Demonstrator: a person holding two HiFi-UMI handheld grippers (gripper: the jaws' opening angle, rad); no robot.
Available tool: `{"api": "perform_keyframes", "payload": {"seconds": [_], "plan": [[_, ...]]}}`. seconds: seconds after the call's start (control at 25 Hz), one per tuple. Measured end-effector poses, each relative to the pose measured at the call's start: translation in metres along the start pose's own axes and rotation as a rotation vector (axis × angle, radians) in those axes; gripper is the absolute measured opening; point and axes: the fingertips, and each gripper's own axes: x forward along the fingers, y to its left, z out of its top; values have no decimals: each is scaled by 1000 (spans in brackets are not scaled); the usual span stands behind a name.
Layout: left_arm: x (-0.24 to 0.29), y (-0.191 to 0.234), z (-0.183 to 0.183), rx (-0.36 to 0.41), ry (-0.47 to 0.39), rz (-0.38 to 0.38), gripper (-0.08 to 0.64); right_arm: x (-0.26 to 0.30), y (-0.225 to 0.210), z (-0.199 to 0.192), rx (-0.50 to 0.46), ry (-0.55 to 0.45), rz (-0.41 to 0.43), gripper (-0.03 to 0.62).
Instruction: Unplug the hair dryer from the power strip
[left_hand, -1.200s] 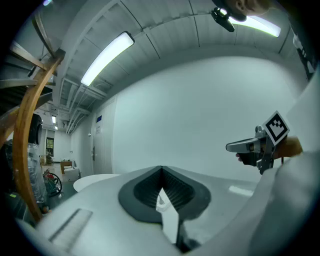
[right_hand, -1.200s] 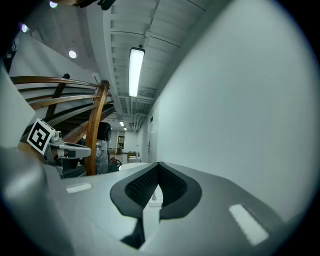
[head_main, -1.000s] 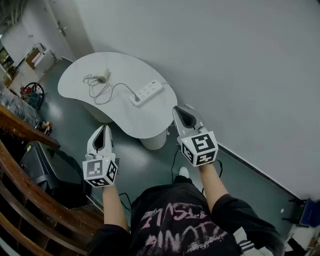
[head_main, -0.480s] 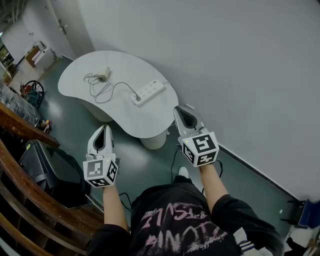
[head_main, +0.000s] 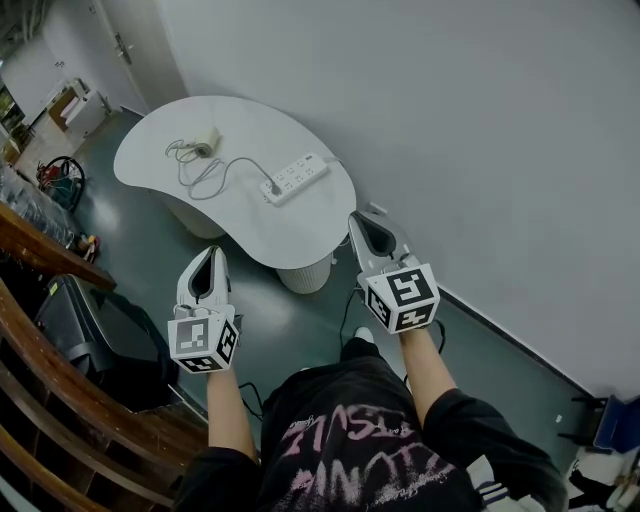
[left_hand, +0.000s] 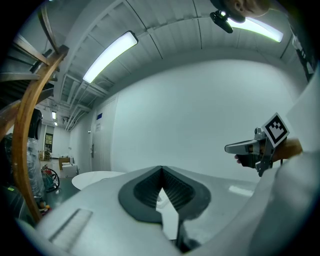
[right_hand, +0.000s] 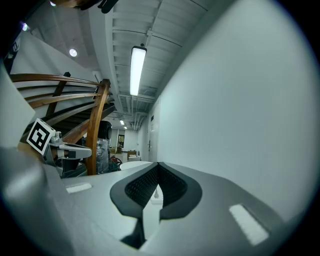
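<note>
On the white kidney-shaped table (head_main: 250, 225), a white power strip (head_main: 295, 177) lies near the right end. A plug sits in its left end, and a grey cord (head_main: 205, 178) loops from it to the small beige hair dryer (head_main: 207, 142) at the far left. Both grippers hang over the floor, short of the table's near edge, pointing level toward it. The left gripper (head_main: 214, 251) (left_hand: 161, 168) has its jaws shut on nothing. My right gripper (head_main: 357, 217) (right_hand: 158, 164) is also shut and empty, closer to the table's right end.
A plain white wall (head_main: 480, 150) runs along the right. Curved wooden stair rails (head_main: 60, 380) and a dark box (head_main: 90, 340) stand at the left. The table's pedestal (head_main: 305, 275) and a floor cable (head_main: 350, 310) lie ahead of the person's legs. Clutter sits far back left.
The table has drifted slightly up and left in the head view. Both grippers keep nearly the same place and stay shut.
</note>
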Motion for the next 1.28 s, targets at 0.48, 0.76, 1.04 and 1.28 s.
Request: {"api": "perform_keyframes", "payload": {"seconds": [0.48,0.76,1.04,1.28], "plan": [[-8,1,1,2,-5,-19,0,-4,12,5,-16,-2,-5,9],[-3,6,-1,10,-7,-22,0,5,15,6,-22,-12,3,9],[4,8,0,26,-1,-29,0,15,13,7,-15,-16,8,9],[16,15,-10,20,24,-19,0,31,8,-3,0,5,20,9]]}}
